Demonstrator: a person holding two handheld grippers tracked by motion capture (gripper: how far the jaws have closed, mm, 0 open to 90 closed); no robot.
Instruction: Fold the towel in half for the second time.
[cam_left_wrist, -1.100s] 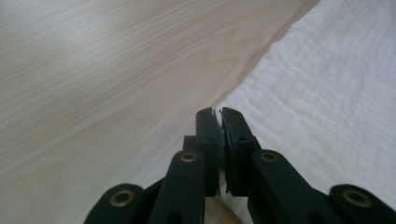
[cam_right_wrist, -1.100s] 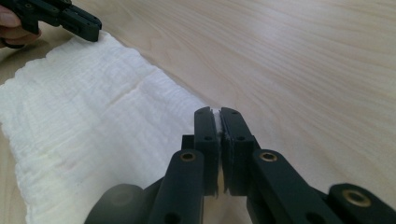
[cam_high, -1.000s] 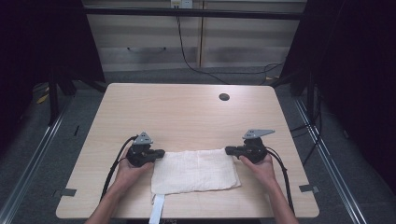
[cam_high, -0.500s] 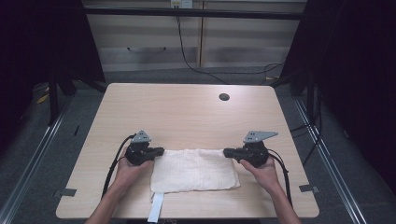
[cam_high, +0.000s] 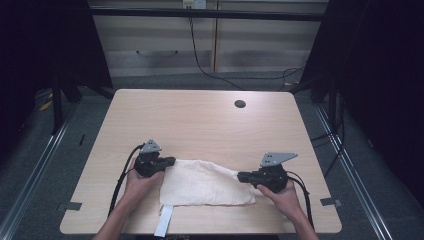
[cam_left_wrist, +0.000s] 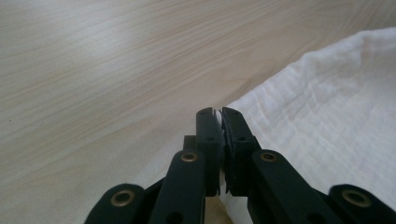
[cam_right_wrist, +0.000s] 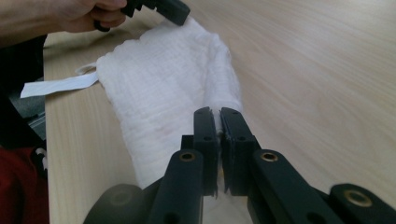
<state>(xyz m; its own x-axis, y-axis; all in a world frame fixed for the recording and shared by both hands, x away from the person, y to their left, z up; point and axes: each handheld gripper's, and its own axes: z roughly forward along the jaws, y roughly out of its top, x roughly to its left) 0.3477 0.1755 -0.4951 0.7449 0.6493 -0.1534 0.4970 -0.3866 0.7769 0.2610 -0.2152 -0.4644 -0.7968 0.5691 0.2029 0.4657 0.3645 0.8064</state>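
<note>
Hanging over the near edge of the pale wooden desk (cam_high: 200, 120) was a white fabric strip (cam_high: 164, 221), attached to a crumpled white woven cloth (cam_high: 205, 183) lying along the near part. The left gripper (cam_high: 170, 161) had its jaws pinched on the cloth's left corner; the right gripper (cam_high: 242, 176) clamped the opposite end. Farther back sat a dark round hole (cam_high: 240, 104).
</note>
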